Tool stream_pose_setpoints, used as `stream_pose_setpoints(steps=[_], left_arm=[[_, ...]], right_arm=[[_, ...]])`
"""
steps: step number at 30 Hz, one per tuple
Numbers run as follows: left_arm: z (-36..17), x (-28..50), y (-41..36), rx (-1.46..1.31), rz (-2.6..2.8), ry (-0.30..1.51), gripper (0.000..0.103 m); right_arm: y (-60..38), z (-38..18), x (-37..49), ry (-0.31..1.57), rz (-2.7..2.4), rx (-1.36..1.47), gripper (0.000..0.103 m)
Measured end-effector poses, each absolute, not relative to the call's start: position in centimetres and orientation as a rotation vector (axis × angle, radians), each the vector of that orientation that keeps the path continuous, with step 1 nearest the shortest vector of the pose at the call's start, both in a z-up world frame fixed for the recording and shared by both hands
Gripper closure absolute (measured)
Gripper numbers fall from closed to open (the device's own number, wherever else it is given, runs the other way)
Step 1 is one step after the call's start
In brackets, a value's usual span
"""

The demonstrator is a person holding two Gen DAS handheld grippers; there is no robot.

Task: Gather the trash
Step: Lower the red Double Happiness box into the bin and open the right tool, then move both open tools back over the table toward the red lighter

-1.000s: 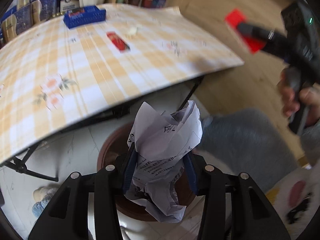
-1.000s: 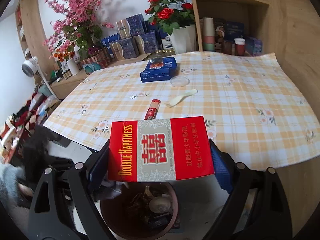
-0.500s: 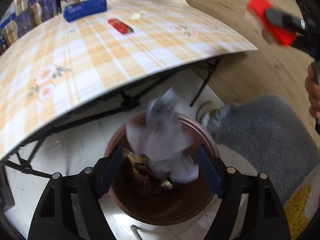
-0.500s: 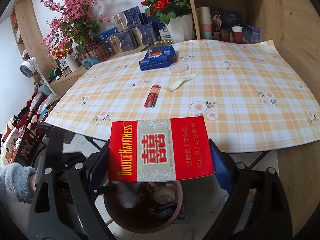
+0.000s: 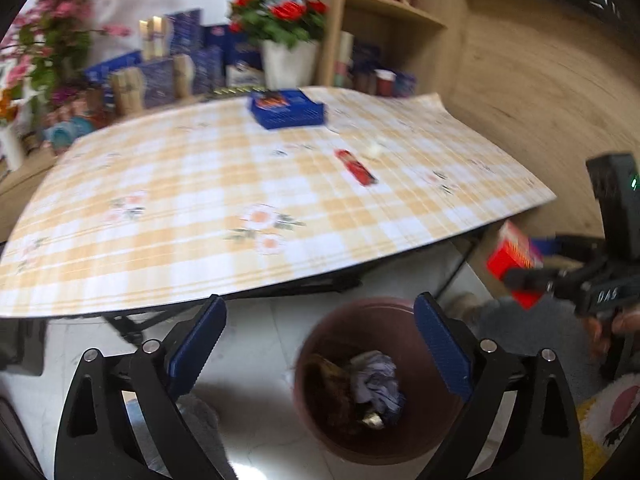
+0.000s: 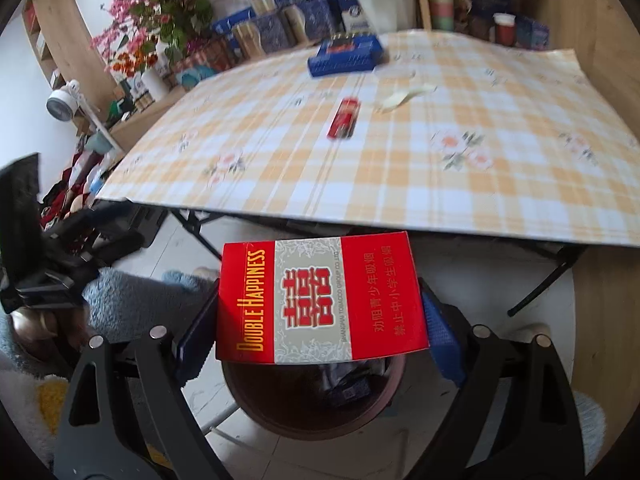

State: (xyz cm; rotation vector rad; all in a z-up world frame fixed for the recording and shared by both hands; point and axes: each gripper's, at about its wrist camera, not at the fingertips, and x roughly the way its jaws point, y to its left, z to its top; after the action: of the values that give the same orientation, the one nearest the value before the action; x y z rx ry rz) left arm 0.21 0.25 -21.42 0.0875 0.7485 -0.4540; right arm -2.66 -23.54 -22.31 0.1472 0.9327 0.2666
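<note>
Left gripper point(image 5: 320, 340) opening, empty; right gripper point(image 6: 320, 320) clamps red carton point(image 6: 320, 298).

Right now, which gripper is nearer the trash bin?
Right. The right gripper, gripping the red carton, hangs directly over the bin; the left gripper, jaws opening and empty, sits beside it.

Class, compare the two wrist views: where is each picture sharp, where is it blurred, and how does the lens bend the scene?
Left wrist view: the table and shelves smear with motion blur, while the left gripper, its jaws opening with nothing between them, stays crisp. Right wrist view: the red box is sharp and the background softer. Both fisheye views bow the table's edge.
</note>
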Motion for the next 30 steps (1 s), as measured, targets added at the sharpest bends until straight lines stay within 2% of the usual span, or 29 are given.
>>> stream_pose_setpoints(steps=[8, 22, 25, 30], left_arm=[[-20.6, -1.6, 4.1, 0.032, -0.260, 0.654, 0.006], [-22.6, -0.6, 4.6, 0.007, -0.212, 0.736, 0.006], [-22.7, -0.6, 4.5, 0.008, -0.211, 0.739, 0.006], [-22.8, -0.6, 4.4, 0.019, -0.212, 0.744, 0.006]], right_arm=[[-20.7, -25.5, -2.6, 1.031, 0.284, 0.085, 0.015], [-19.1, -26.7, -2.9, 1.075, 0.292, 0.022, 0.014], [-19.3, -26.7, -2.8, 1.080, 0.298, 0.045, 0.006], [-19.6, -26.4, -2.9, 1.065, 0.292, 0.065, 0.006]])
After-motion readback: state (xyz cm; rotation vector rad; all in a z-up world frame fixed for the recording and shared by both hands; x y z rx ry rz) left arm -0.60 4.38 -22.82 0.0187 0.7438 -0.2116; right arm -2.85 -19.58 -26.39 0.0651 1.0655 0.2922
